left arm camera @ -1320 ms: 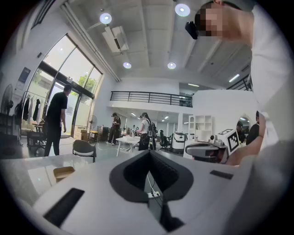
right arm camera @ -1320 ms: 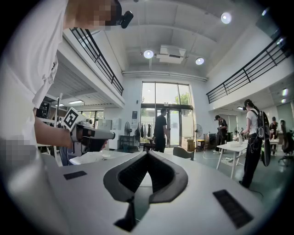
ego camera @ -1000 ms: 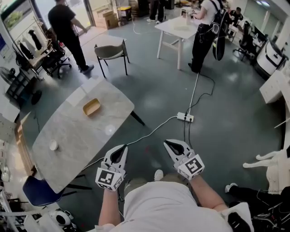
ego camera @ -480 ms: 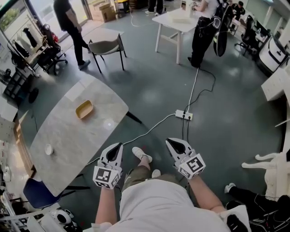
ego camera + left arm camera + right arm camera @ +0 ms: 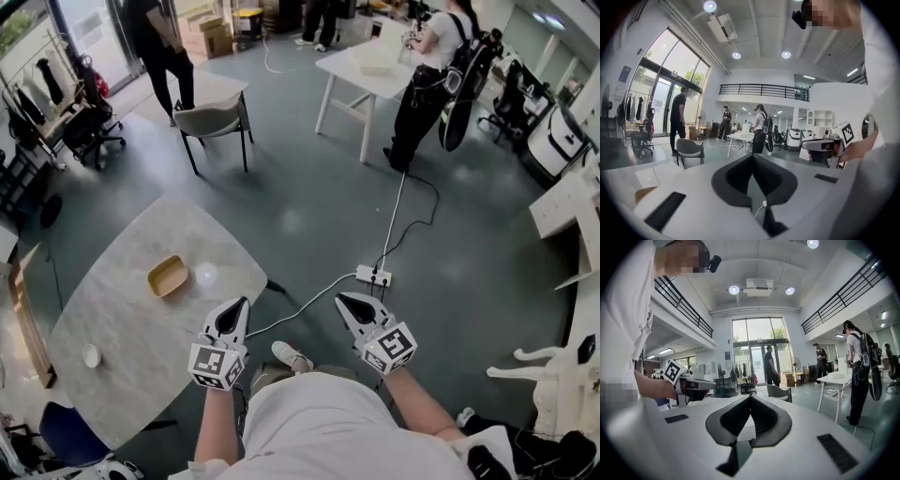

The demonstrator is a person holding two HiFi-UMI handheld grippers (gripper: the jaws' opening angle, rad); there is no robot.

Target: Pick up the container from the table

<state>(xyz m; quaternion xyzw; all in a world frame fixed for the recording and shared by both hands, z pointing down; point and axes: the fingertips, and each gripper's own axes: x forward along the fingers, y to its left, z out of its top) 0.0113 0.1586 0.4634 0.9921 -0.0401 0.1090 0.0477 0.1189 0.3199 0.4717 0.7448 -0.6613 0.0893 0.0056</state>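
Floor (image 5: pixel 309 216) of grey colour fills most of the head view. At its left side stands the bench (image 5: pixel 112 328), a pale marble top with rounded corners.

From the bottom edge the person's left forearm (image 5: pixel 217 422) and right forearm (image 5: pixel 420 405) reach forward, almost parallel to each other, and each one ends at a cube with square markers. The left tongs (image 5: pixel 235 309) are at the near right edge of the bench and point forward, only a little downward. The right tongs (image 5: pixel 345 302) are beside them at about the same height. They are over the floor and apart from the bench.

In the left gripper view the two jaws meet tip to tip, pressed together, and nothing is between them. The right gripper view shows the same for the right tongs.

The container (image 5: pixel 168 276), a shallow yellowish tray, lies on the bench. It is ahead and to the left of the left tongs, near them but not touching.

A white power strip (image 5: pixel 373 276) with cables lies on the floor just ahead of the right tongs.

A small white round object (image 5: pixel 91 355) lies near the left edge of the bench, well apart from the container.
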